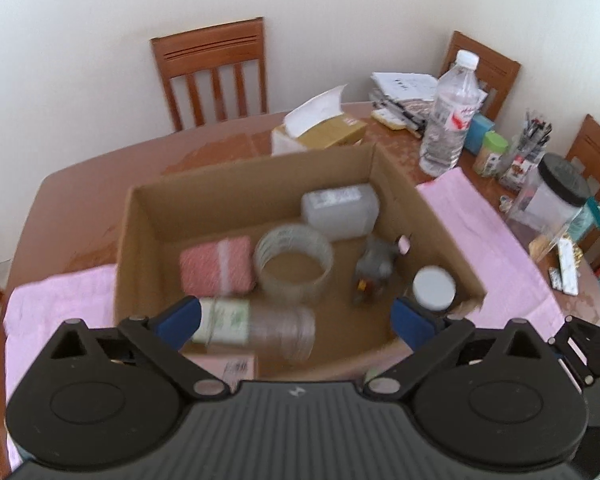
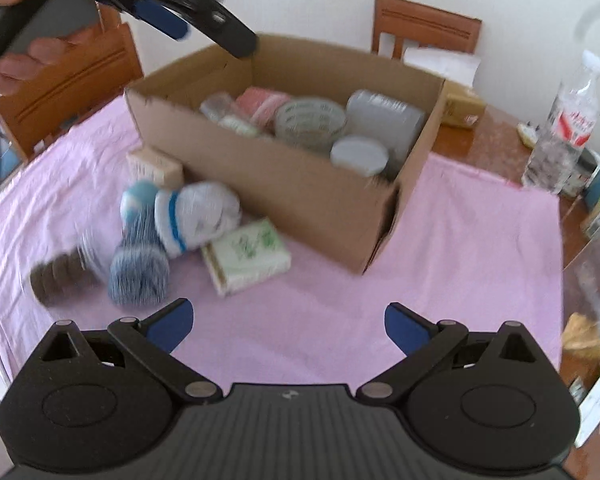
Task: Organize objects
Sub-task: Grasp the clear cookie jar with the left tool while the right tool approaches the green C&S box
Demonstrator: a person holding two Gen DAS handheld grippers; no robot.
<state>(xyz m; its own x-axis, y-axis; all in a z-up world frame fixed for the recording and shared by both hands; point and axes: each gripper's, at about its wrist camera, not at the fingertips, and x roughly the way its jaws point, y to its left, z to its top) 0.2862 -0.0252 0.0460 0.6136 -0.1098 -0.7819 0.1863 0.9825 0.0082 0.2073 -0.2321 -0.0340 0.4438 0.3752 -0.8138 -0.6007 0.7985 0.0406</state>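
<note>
left gripper above an open box

the left gripper point(image 1: 296, 322) hangs over the near edge of a cardboard box point(image 1: 140, 216), its blue fingers point(image 1: 178, 320) spread wide with nothing between them. inside the box lie a clear jar point(image 1: 256, 330) on its side, a pink sponge point(image 1: 217, 266), a roll of tape point(image 1: 294, 264), a white container point(image 1: 340, 210), a grey toy point(image 1: 374, 262) and a white lid point(image 1: 434, 288). the box sits on a pink cloth point(image 1: 480, 232) over a wooden table point(image 1: 100, 176). a water bottle point(image 1: 448, 116) stands upright beyond the box.

Left tool point(image 1: 296, 320) spread wide; right tool point(image 2: 286, 326) spread wide, both empty.
</note>
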